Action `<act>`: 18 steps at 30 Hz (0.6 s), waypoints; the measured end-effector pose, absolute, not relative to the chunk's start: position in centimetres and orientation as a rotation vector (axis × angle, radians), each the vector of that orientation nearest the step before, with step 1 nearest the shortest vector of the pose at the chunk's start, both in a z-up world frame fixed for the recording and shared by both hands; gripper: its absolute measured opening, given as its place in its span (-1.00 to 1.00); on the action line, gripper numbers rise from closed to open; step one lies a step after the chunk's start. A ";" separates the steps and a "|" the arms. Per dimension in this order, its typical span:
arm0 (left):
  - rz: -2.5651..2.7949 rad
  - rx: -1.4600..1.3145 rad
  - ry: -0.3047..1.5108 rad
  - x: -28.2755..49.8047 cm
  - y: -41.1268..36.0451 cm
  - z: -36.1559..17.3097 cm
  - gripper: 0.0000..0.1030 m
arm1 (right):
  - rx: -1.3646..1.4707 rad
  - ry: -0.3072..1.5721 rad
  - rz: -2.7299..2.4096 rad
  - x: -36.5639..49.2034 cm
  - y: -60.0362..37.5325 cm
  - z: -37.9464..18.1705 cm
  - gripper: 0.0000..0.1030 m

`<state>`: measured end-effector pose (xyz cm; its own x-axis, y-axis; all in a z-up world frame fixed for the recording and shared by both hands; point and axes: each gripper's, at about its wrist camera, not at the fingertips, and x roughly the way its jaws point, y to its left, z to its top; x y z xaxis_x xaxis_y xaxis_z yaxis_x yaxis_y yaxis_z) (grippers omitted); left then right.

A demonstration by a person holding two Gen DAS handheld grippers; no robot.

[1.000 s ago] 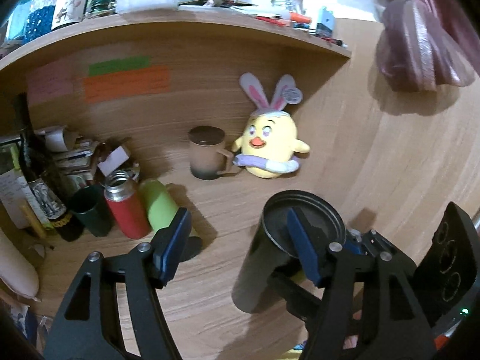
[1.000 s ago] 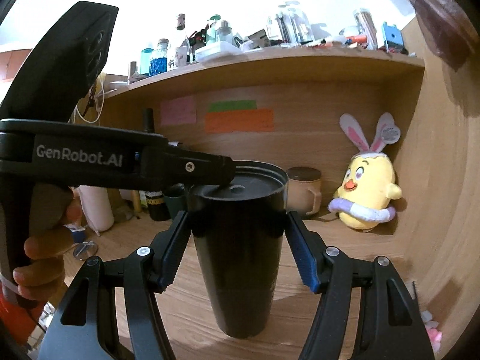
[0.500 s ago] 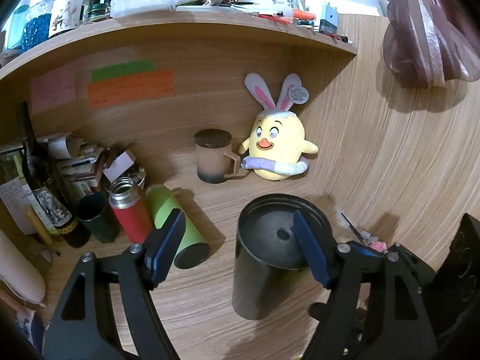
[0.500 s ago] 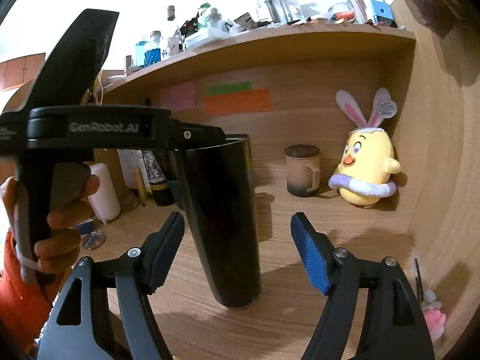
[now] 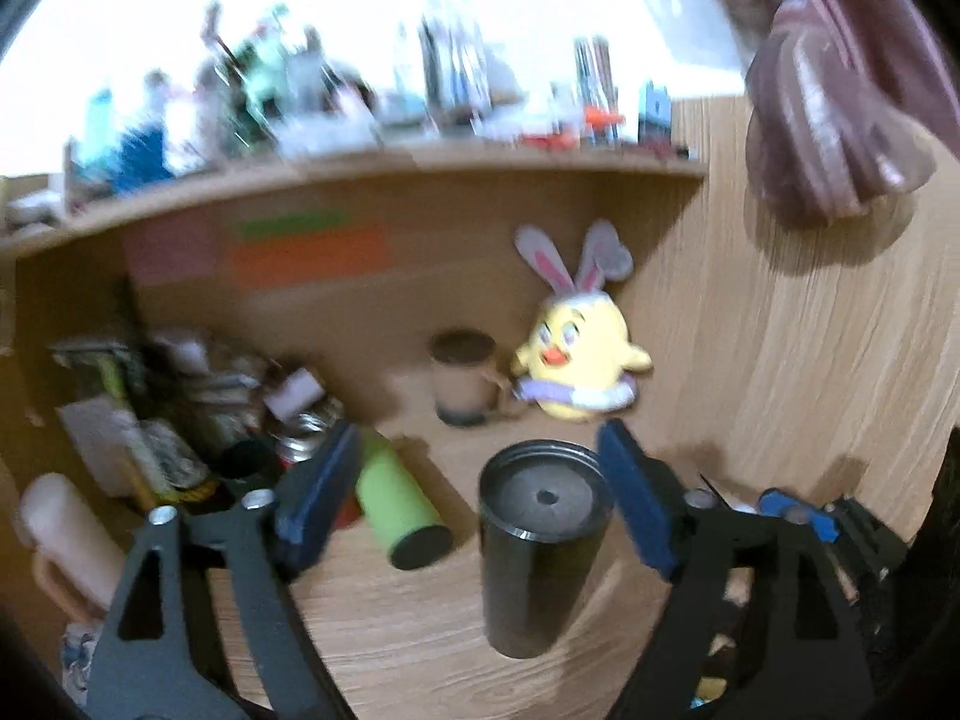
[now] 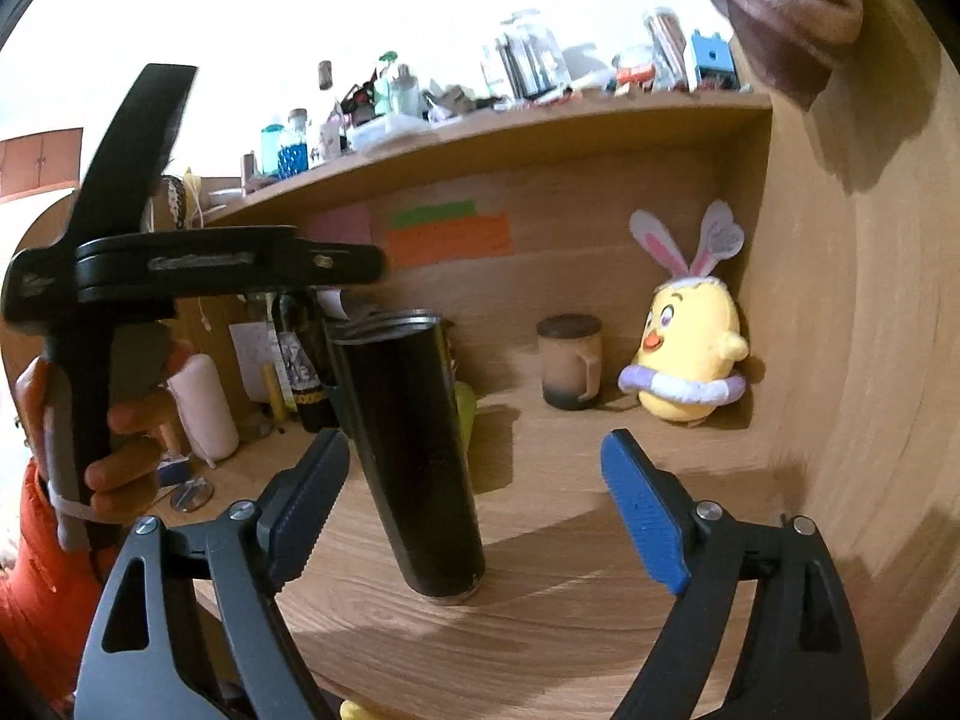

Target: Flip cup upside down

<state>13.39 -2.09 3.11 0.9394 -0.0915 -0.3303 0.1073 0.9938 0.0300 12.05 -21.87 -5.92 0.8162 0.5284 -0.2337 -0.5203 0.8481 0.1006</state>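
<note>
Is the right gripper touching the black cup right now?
Apart. The right wrist view shows the right gripper open, with bare desk visible between each blue pad and the black cup, which stands alone on the wooden desk.

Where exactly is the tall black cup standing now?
The black cup stands on the wooden desk, in front of both open grippers in both wrist views; the lying green bottle is to its left, the brown mug behind it.

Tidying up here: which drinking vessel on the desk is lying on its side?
The green bottle, lying down left of the upright black cup; the brown mug also stands.
</note>
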 end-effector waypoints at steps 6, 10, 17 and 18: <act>0.005 0.072 0.196 6.0 -2.8 2.2 1.00 | 0.053 0.184 0.534 9.8 -23.5 -4.4 1.00; 0.020 0.061 0.196 3.4 -3.1 0.7 1.00 | 0.073 0.173 0.538 8.6 -24.2 -3.8 1.00; 0.004 0.027 0.206 0.6 -3.8 -1.6 1.00 | 0.047 0.173 0.538 6.5 -24.1 -3.8 1.00; -0.002 0.021 0.207 0.4 -3.8 -1.7 1.00 | 0.043 0.171 0.536 6.1 -24.1 -3.8 1.00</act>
<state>0.40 -3.84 -1.69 0.9785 0.0004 -0.2060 0.0040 0.9998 0.0206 6.15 -24.08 -3.84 0.8458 0.5118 -0.1507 -0.5046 0.8591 0.0856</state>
